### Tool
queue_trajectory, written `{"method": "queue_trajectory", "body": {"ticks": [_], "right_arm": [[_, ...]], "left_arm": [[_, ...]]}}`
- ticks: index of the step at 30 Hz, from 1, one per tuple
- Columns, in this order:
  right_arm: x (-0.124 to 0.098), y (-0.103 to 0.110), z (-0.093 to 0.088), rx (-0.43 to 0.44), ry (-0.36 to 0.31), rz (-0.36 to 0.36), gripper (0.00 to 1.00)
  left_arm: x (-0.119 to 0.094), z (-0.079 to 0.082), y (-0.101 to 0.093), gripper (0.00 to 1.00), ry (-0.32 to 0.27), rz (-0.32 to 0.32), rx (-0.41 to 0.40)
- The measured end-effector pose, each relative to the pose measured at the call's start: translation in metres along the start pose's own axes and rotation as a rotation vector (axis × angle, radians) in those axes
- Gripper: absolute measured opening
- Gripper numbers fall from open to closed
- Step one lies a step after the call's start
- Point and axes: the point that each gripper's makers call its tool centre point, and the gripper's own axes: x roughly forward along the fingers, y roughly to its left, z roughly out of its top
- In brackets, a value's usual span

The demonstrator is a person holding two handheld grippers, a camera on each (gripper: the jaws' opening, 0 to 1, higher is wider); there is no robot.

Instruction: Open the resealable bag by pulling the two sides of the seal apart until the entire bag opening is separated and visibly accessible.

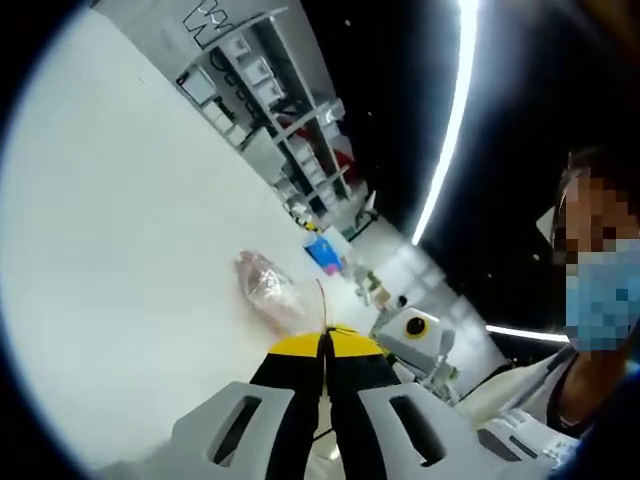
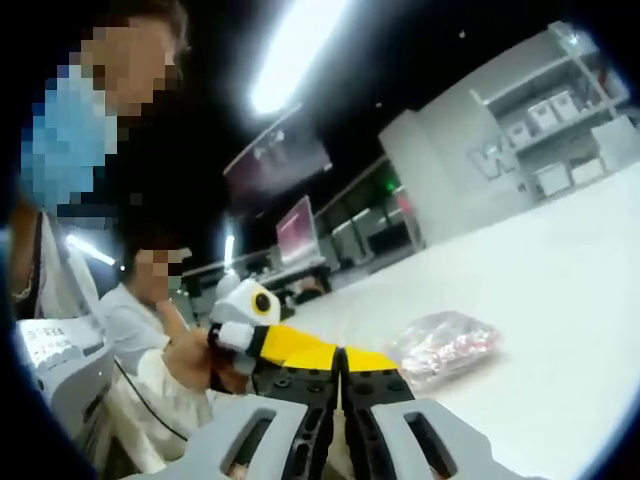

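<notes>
The clear resealable bag with pinkish contents lies on the white table, just left of my left gripper. Its yellow-tipped jaws are pressed together, and a thin reddish strip, apparently the bag's seal edge, rises from between them. In the right gripper view, my right gripper also has its jaws together, with nothing visible between them. The bag sits just right of its tips. The left gripper comes in from the left, its yellow tip meeting the right one's.
A blue object and small items stand farther along the table. Shelves with white boxes line the far wall. A person in a mask stands close at the table's edge, and another sits behind.
</notes>
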Motion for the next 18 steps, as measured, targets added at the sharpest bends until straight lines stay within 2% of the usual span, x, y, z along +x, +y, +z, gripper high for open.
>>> {"method": "queue_trajectory", "body": {"ticks": [11,13,14,18], "right_arm": [[-0.0011,0.0007,0.0007,0.014,-0.011,0.006,0.00],[-0.0012,0.0014,0.0005,0.018,-0.010,0.011,0.00],[-0.0010,0.0019,0.0003,0.018,-0.009,0.014,0.00],[-0.0003,0.0037,-0.0003,0.022,-0.011,0.021,0.00]], "left_arm": [[-0.0017,0.0028,0.0004,0.00,-0.022,0.004,0.005],[-0.0022,0.0030,-0.0014,0.01,-0.024,-0.012,-0.015],[-0.0028,0.0042,-0.0012,0.01,-0.027,-0.011,-0.056],[-0.0023,0.0033,-0.0015,0.01,-0.031,-0.008,-0.051]]}}
